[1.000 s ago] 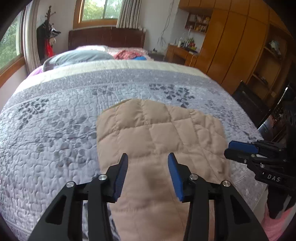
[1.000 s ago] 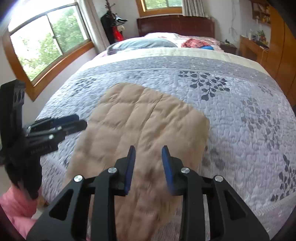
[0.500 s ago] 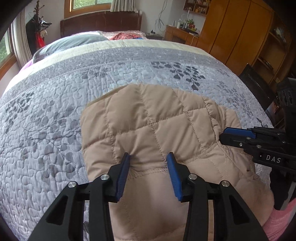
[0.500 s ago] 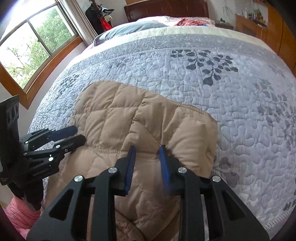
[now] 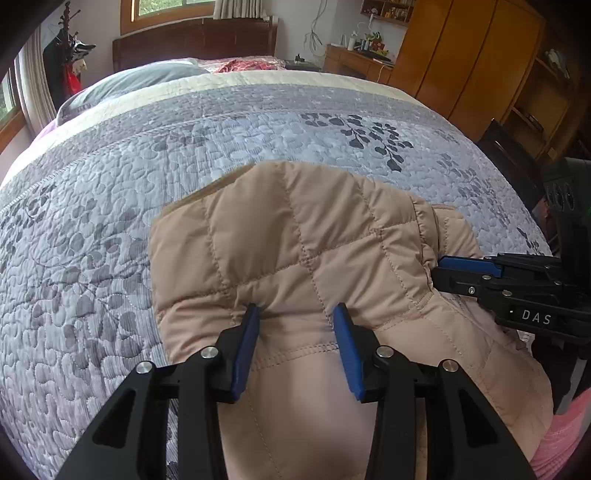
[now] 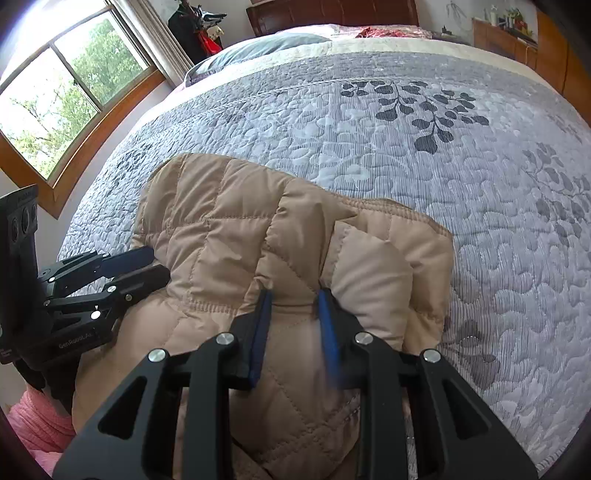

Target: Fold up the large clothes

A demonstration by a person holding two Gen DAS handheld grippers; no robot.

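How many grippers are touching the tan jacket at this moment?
2. The left gripper presses into the tan jacket at its left part, the right gripper at its right part, both on the bed.

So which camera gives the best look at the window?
The right wrist view: the window fills its upper left, with wooden frame, panes and green trees outside plainly visible. The left wrist view catches only a sliver at its left edge and part of another window above the headboard.

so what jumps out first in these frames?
The tan quilted jacket, bunched at the near edge of the bed's grey leaf-print quilt. Both grippers sit side by side at its raised fold, left gripper and right gripper, fingers apart with fabric between them. Behind: a window and wooden wardrobes.
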